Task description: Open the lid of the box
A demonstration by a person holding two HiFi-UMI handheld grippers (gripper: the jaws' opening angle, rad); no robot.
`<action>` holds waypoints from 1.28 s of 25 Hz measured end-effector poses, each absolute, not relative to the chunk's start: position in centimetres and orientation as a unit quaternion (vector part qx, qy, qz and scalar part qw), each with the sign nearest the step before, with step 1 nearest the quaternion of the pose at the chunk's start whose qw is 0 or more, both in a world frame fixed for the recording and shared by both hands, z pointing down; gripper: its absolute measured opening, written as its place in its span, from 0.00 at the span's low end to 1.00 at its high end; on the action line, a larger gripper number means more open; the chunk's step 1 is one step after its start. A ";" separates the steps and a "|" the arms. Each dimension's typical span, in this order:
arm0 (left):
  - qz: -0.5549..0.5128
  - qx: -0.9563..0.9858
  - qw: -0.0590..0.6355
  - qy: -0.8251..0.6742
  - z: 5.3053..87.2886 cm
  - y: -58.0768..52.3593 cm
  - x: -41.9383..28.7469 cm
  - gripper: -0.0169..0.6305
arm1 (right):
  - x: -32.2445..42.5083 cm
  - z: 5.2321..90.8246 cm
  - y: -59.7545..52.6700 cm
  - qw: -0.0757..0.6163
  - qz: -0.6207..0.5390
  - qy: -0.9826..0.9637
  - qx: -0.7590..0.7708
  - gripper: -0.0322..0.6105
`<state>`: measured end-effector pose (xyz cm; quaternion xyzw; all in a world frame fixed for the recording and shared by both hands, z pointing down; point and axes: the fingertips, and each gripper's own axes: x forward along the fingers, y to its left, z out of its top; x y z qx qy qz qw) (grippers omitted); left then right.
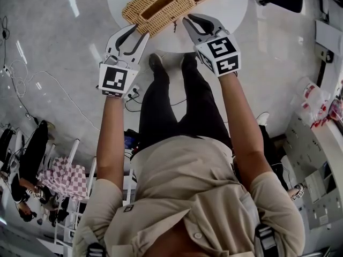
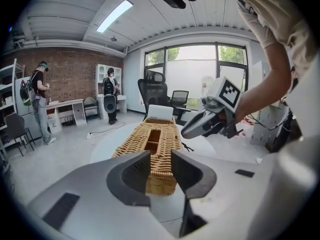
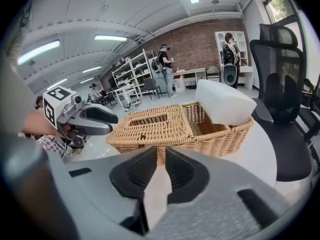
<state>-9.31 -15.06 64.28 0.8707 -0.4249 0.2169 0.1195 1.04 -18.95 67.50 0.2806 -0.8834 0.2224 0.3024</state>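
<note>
While both grippers hang empty, we find the left gripper (image 2: pixel 160 160) with its jaws a little apart and the right gripper (image 3: pixel 161 156) with only a narrow slit between its own. Just ahead on the round white table (image 1: pixel 231 10) lies the rectangular woven wicker box (image 1: pixel 158 4), its slotted lid (image 3: pixel 150 120) flat. Its long axis runs straight away from the left gripper, while the right faces a long side and seems nearer.
</note>
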 end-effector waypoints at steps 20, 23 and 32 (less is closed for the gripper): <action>0.192 0.877 0.101 -0.428 64.4 -15.4 -9.7 0.18 | -0.8 67.5 -20.0 0.289 0.192 -0.894 0.283 0.08; 0.196 0.878 0.098 -0.424 63.9 -15.2 -9.6 0.18 | -0.9 67.1 -20.0 0.286 0.191 -0.895 0.283 0.08; 0.200 0.887 0.081 -0.408 62.0 -15.6 -9.0 0.18 | -1.4 65.7 -21.0 0.277 0.182 -0.900 0.283 0.08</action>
